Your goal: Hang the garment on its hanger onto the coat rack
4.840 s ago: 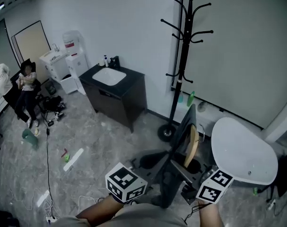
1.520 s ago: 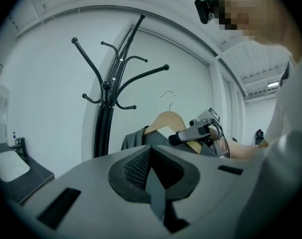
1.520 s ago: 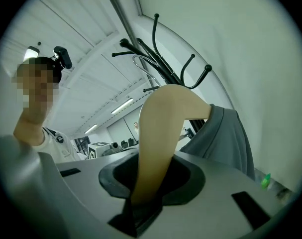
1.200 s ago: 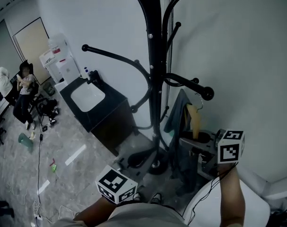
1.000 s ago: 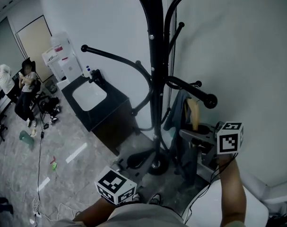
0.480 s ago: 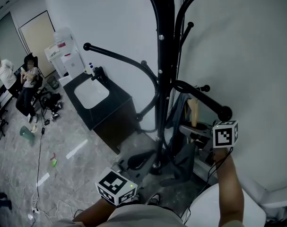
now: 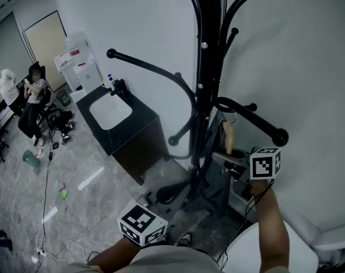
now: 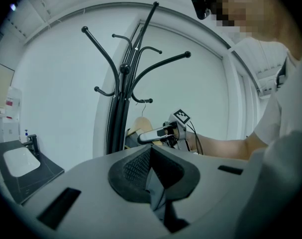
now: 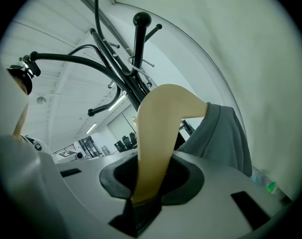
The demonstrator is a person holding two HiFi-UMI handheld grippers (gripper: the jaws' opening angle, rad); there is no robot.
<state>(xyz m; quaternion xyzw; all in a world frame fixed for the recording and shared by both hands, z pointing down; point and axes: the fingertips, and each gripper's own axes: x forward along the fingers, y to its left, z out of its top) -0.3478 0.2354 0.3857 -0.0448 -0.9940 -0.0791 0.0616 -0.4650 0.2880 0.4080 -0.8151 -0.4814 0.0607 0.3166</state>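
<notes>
The black coat rack [image 7: 203,84] stands right before me, one ball-tipped arm [image 7: 253,123] reaching toward my right gripper [image 7: 229,159]. That gripper is shut on the pale wooden hanger [image 9: 160,128], which rises between its jaws. A grey garment [image 9: 223,138] drapes off the hanger's right shoulder. The wire hook [image 9: 141,61] sits close beside a rack peg [image 9: 141,34]; whether it is over it I cannot tell. Lower left, my left gripper [image 8: 151,168] is shut on a dark fold of the garment [image 8: 154,190].
A black cabinet with a white sink [image 7: 112,111] and a water dispenser [image 7: 81,67] stand by the left wall. Two people [image 7: 24,95] are at the far left. Cables [image 7: 47,181] lie on the floor. A white table [image 7: 269,249] is under my right forearm.
My right gripper has carried the hanger nearer the rack's pole, under the ball-tipped arm. The left gripper has held its place and its grip.
</notes>
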